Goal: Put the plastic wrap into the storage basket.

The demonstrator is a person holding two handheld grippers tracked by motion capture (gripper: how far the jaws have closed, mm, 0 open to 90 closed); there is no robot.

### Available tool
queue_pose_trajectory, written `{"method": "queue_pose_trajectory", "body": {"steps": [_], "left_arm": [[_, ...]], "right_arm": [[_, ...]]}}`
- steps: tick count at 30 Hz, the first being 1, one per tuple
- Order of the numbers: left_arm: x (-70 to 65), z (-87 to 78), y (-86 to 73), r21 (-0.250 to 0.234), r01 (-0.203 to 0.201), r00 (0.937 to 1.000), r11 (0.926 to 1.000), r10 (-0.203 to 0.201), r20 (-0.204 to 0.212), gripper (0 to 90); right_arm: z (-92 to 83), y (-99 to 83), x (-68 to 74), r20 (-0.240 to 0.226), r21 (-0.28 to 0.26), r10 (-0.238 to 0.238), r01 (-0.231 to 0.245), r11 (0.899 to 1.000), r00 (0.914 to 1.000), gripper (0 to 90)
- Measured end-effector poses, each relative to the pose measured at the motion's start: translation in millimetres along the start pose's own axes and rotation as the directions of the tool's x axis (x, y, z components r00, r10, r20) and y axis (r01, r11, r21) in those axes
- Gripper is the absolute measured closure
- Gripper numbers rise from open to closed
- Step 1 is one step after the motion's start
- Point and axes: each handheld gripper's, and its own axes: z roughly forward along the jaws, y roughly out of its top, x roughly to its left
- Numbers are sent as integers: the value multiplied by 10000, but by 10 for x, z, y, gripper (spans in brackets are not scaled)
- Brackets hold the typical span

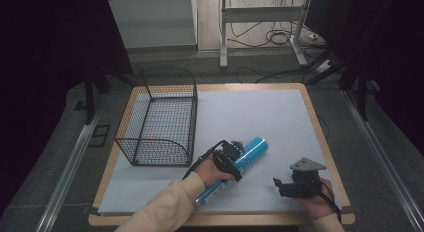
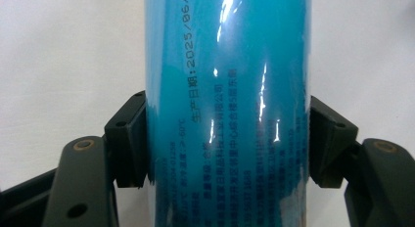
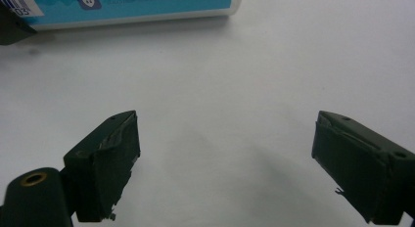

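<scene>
Left gripper (image 2: 227,139), black, two-jawed: clamped on the glossy blue cylindrical tube with printed film wrap (image 2: 227,104), pads pressing flat against its two sides, the tube running straight up between them in the left gripper view. Printing on the wrap reads lengthwise: a dot-printed date starting "2025/06/", then Chinese characters, then finer lines too small and dark to make out, one with what looks like "-50°C". In the high view the left gripper (image 1: 231,157) grips the tube (image 1: 252,149) about midway along; the tube lies slantwise on the white sheet covering the wooden table (image 1: 260,127), its blue upper end pointing up and to the right, its paler lower end by the person's cream sleeve (image 1: 165,207). Whether the tube rests on the sheet or is raised off it, cannot tell. Right gripper (image 3: 225,158): jaws spread wide, nothing between them but bare white sheet; past them, the tube's white-edged end (image 3: 137,7) with a small shield badge on blue, its lettering cropped. In the high view the right gripper (image 1: 280,184) sits near the front right edge, a grey three-cornered plate on top, well apart from the tube. Black wire mesh basket (image 1: 160,122), rectangular, stands at the left of the table, just beyond the left gripper, apart from the tube.
</scene>
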Motion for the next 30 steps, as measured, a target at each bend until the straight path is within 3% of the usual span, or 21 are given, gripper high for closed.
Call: {"method": "queue_pose_trajectory", "body": {"steps": [5,14,30], "left_arm": [[18,-28,16,142,-113,9999,9998,113,27,313],[49,-177,40,-108,-64,9996,9999,67,277,313],[134,-520,52,-391,-211,9997,9990,206,-139,313]], "right_arm": [[-11,-2,-16,58,-40,22,-21,10000,10000,109],[-23,2,-22,136,-120,29,-27,9999,9999,109],[-38,8,-37,175,-226,45,-41,9997,9998,112]]}}
